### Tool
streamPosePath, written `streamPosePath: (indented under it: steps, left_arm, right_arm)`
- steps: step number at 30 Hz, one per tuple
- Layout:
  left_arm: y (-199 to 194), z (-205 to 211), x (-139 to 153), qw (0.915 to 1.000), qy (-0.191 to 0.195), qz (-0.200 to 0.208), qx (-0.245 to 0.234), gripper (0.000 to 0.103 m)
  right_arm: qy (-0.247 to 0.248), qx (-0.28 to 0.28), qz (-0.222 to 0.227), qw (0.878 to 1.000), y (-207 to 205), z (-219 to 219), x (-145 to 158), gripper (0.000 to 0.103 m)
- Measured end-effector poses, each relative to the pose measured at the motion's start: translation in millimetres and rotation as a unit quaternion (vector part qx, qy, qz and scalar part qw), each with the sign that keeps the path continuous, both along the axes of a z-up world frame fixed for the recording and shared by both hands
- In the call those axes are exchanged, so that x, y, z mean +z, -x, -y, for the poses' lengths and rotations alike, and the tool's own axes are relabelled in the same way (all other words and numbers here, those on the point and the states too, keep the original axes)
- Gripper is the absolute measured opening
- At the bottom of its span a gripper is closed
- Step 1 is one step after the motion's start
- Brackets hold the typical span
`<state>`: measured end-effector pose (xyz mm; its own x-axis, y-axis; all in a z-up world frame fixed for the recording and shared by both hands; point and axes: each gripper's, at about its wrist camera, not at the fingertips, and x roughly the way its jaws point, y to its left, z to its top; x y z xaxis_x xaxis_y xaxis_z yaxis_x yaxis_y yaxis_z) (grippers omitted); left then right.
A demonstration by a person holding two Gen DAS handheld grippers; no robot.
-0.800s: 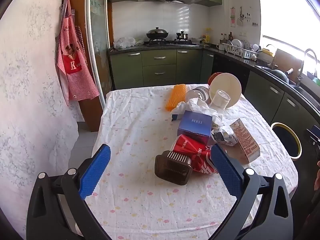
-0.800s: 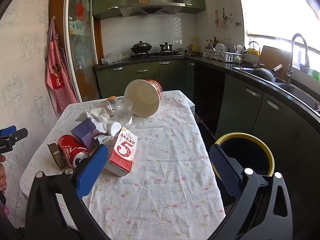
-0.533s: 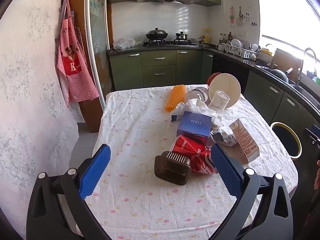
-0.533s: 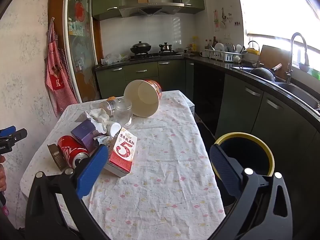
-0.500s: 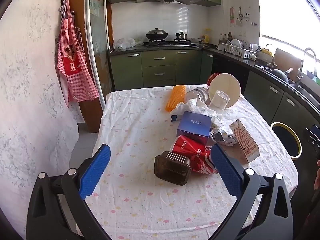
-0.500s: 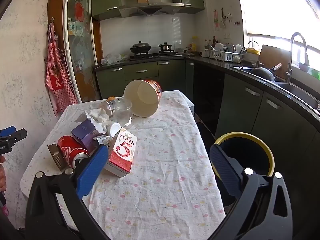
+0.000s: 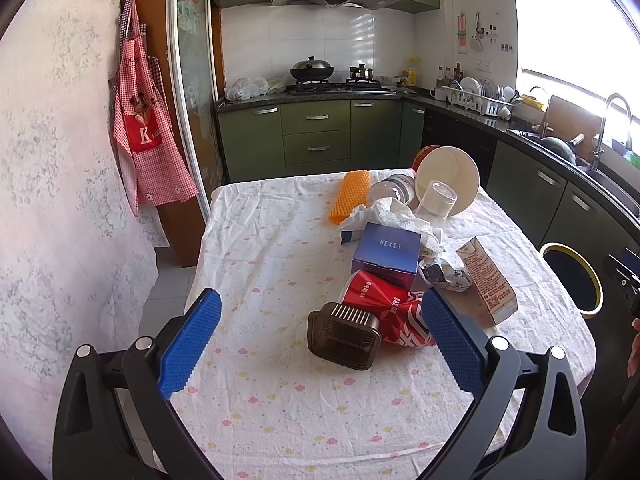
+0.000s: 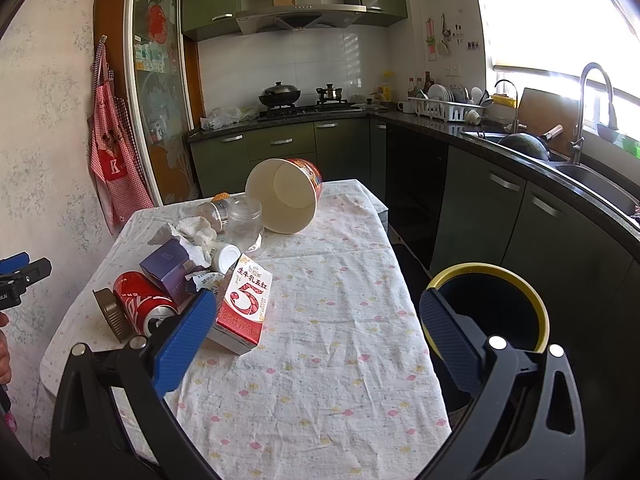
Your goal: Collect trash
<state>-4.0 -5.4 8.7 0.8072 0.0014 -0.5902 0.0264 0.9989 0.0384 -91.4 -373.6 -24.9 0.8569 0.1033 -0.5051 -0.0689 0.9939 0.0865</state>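
Trash lies in a heap on the table: a dark brown plastic tub [image 7: 344, 335] on its side, a red cola can [image 7: 390, 308], a blue box [image 7: 387, 252], crumpled tissue [image 7: 386, 212], a milk carton [image 7: 486, 280], a clear cup [image 7: 436, 202], a paper bucket [image 7: 448, 184] and an orange mesh sleeve [image 7: 351, 194]. My left gripper [image 7: 320, 344] is open and empty, just short of the tub. My right gripper [image 8: 316, 336] is open and empty above the table's near end; the carton [image 8: 244, 306] sits by its left finger. The yellow-rimmed bin [image 8: 490, 308] stands right of the table.
The table [image 8: 340, 320] has a white flowered cloth. Green cabinets and a dark counter [image 8: 520, 148] with a sink run along the right. A red apron [image 7: 146, 136] hangs on the left wall. The other gripper shows at the left edge of the right wrist view [image 8: 20, 276].
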Motion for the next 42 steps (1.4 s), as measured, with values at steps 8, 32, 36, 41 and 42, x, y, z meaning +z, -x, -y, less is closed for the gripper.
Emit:
streamPosePath:
  steps: [8, 32, 36, 41, 42]
  left_arm:
    - [1.0, 0.2, -0.4, 1.0, 0.0, 0.0, 0.0, 0.099]
    - [2.6, 0.6, -0.5, 1.0, -0.002, -0.001, -0.002, 0.099]
    - [2.9, 1.2, -1.9, 1.0, -0.002, -0.002, -0.005, 0.099]
    - [1.1, 3.7, -1.7, 1.0, -0.005, -0.003, -0.006, 0.099]
    - [0.8, 4.3, -1.8, 1.0, -0.005, -0.003, -0.007, 0.099]
  right_arm:
    - [0.0, 0.0, -0.001, 1.0, -0.7, -0.4, -1.1, 0.097]
    - [-0.001, -0.002, -0.002, 1.0, -1.2, 0.9, -4.0, 0.097]
    - [-0.001, -0.002, -0.002, 1.0, -1.4, 1.2, -3.8, 0.097]
    - [-0.001, -0.002, -0.003, 1.0, -1.7, 1.7, -4.0, 0.097]
    - [-0.002, -0.002, -0.002, 1.0, -1.6, 1.5, -3.9, 0.097]
